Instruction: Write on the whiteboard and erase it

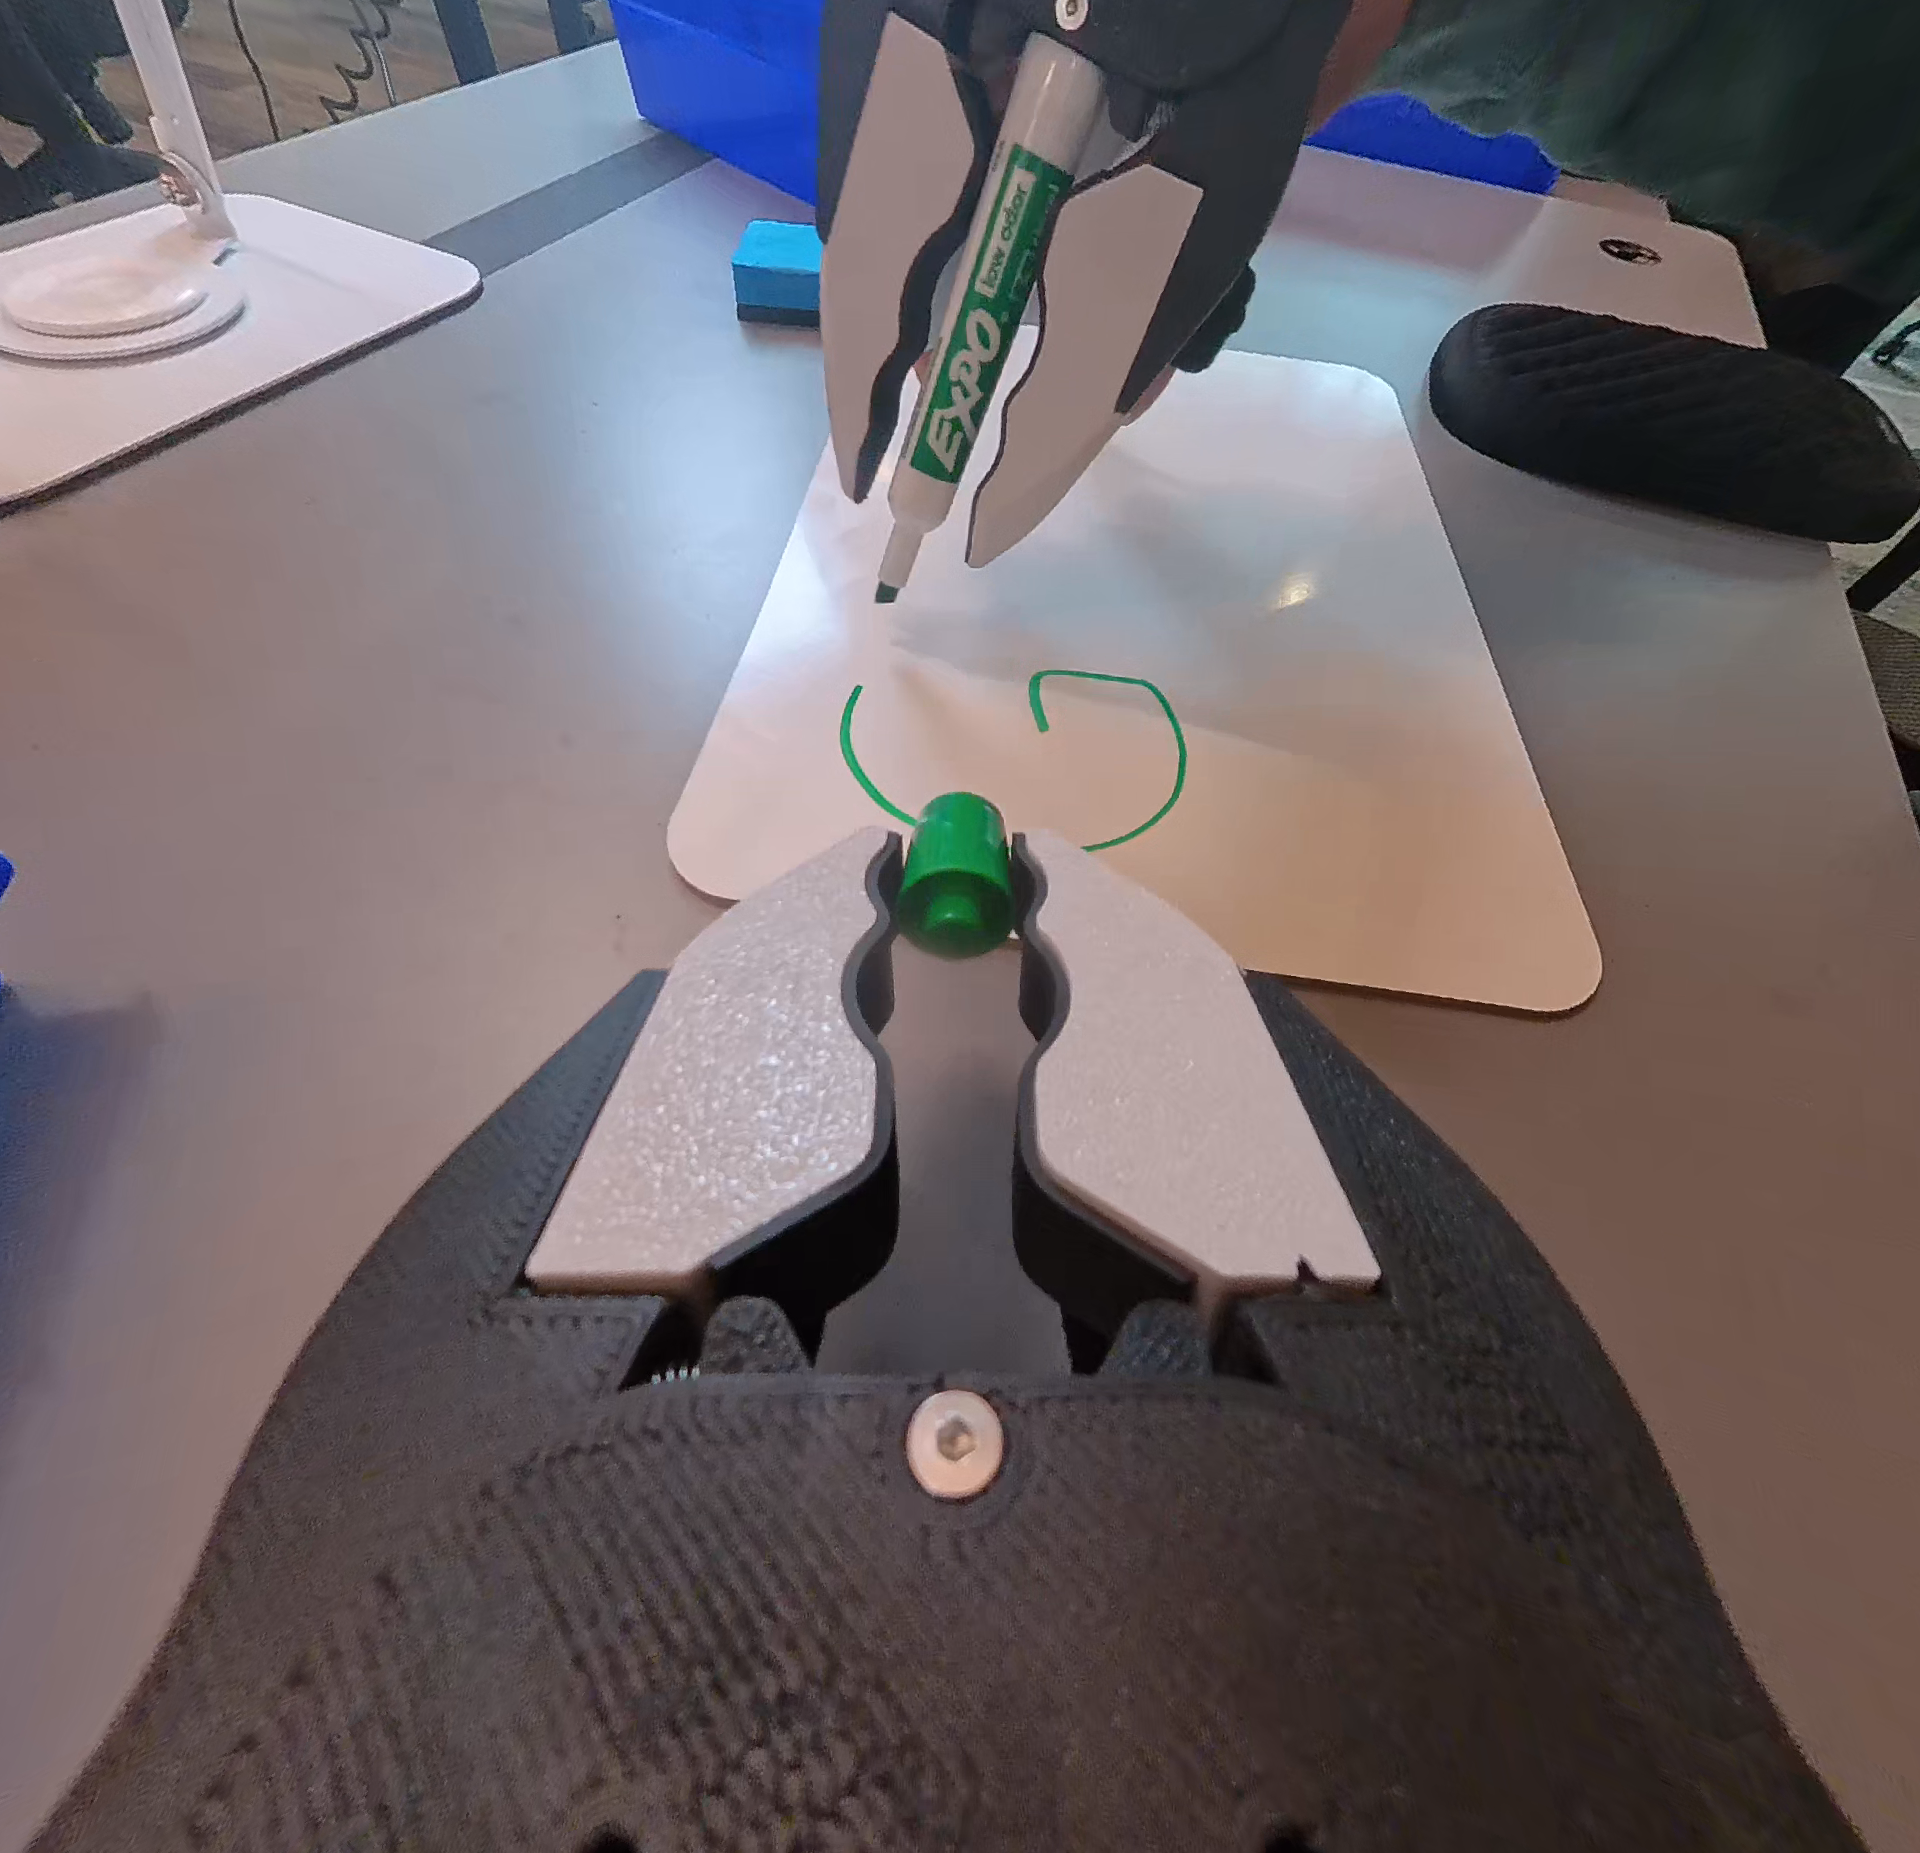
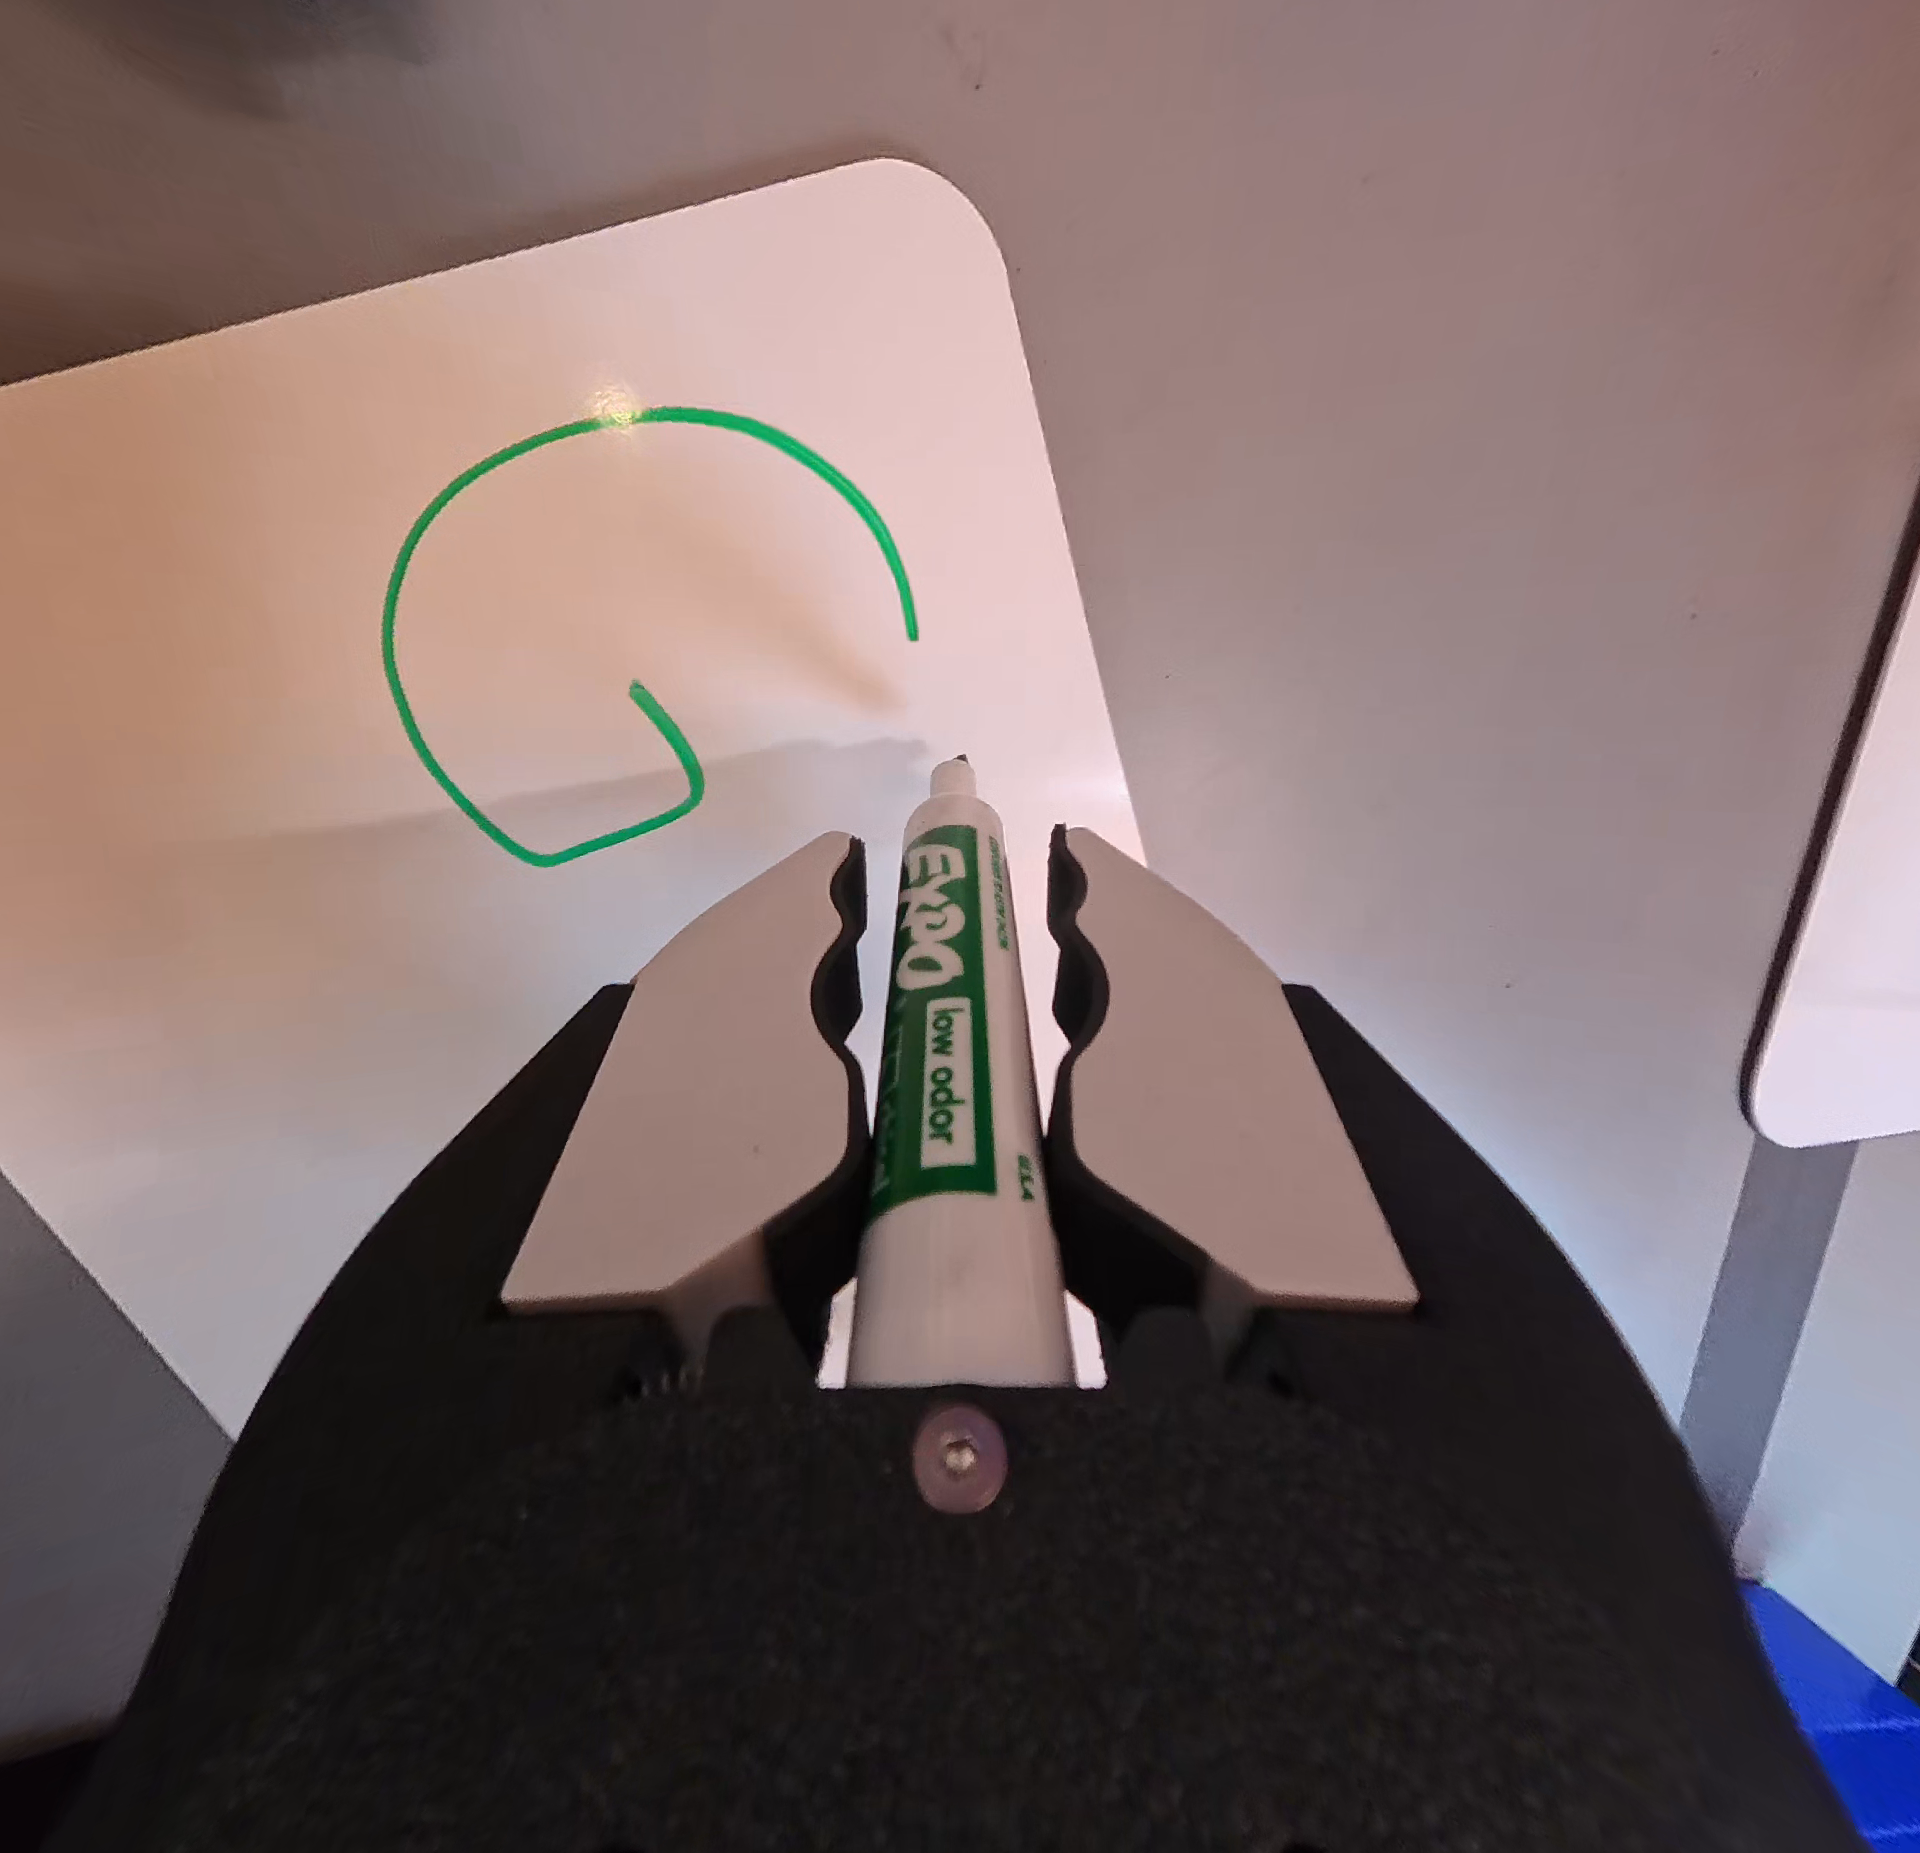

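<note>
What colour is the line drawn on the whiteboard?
Green, a curved line on the white whiteboard; the right wrist view shows it best.

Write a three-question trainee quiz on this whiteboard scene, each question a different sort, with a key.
1. True or false: the green cap is on the marker.
2. Multiple choice: the blue eraser lies A) on the whiteboard, B) on the table beyond the whiteboard's far edge, C) in the left gripper.
3. Fill in: the right gripper holds the marker with its tip pointing down at the ____.

Key: 1 false, the left gripper holds the cap, apart from the marker. 2 B. 3 whiteboard, where a green curved line is already drawn.
</note>
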### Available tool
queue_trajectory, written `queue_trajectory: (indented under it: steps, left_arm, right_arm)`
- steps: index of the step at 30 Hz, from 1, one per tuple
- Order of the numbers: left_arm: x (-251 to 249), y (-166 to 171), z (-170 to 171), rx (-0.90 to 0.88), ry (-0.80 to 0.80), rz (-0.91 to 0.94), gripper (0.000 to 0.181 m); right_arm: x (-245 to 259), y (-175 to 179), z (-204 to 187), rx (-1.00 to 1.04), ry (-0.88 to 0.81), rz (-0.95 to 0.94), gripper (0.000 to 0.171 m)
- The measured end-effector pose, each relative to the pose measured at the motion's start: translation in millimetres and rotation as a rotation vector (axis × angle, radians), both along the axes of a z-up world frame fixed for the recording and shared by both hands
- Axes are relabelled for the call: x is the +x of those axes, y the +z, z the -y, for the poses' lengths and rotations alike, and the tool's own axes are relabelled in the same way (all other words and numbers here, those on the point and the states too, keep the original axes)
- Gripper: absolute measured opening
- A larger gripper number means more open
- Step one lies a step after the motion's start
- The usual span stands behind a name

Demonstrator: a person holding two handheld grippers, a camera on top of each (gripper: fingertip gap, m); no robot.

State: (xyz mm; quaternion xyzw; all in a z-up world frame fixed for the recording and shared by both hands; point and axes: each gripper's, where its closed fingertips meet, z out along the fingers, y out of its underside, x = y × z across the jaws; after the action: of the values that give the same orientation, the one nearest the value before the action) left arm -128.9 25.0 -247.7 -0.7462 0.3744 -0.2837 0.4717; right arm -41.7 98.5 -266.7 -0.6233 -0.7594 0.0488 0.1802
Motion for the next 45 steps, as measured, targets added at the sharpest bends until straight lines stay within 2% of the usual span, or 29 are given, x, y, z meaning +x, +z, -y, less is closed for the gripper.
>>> queue_trajectory:
  steps: [19, 24, 33, 39, 45]
  left_arm:
    - [0.3, -1.7, -0.5, -0.007, -0.004, -0.005, 0.019]
    - [0.3, -2.2, -0.5, -0.013, -0.005, -0.003, 0.019]
    - [0.8, -2.2, 0.0, -0.016, -0.007, -0.004, 0.019]
    - [0.5, -1.6, 0.4, -0.01, -0.006, -0.01, 0.019]
    - [0.3, -1.1, 1.0, -0.012, -0.007, -0.006, 0.019]
  right_arm:
    - [3.4, -10.7, -2.0, 0.009, 0.011, 0.057, 0.034]
    - [13.6, -10.9, 13.5, -0.015, 0.024, 0.08, 0.034]
    - [44.1, -9.7, 65.3, -0.071, 0.065, 0.136, 0.034]
    - [32.9, -0.7, 46.1, -0.054, 0.024, 0.072, 0.034]
    - [22.3, -6.2, 36.4, -0.046, 0.034, 0.07, 0.034]
